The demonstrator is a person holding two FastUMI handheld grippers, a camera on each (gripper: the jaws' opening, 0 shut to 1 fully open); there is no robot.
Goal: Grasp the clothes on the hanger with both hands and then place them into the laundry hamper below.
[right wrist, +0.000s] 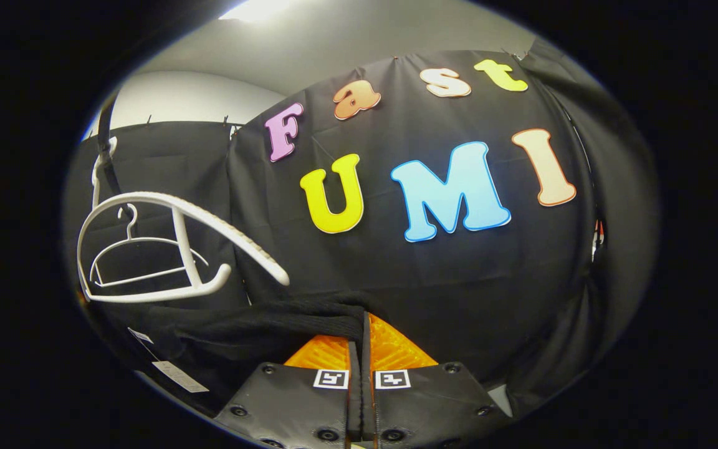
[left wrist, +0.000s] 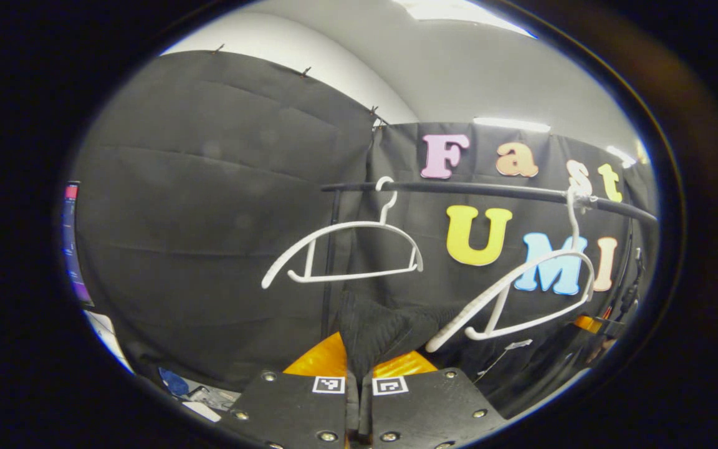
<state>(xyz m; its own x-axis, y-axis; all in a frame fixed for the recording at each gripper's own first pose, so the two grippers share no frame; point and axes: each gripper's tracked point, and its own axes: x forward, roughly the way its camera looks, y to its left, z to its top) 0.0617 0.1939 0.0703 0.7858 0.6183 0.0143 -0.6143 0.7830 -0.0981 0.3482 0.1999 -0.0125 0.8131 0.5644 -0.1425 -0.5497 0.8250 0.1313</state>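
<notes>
A black garment (left wrist: 374,330) is pinched between the fingers of my left gripper (left wrist: 359,365), which is shut on it. The cloth runs to the right below a bare white hanger (left wrist: 521,299) that hangs tilted on the black rail (left wrist: 490,189). In the right gripper view the same garment (right wrist: 253,327) stretches left from my right gripper (right wrist: 360,340), also shut on an edge of it. The bare hanger (right wrist: 178,212) is up and to the left of that gripper, clear of the cloth. White tags (right wrist: 178,376) dangle from the garment.
A second empty white hanger (left wrist: 346,249) hangs farther along the rail, small in the right gripper view (right wrist: 141,255). A lit screen (left wrist: 72,243) stands at the far left, with small clutter (left wrist: 175,381) below it. Black cloth walls close the booth behind the rail.
</notes>
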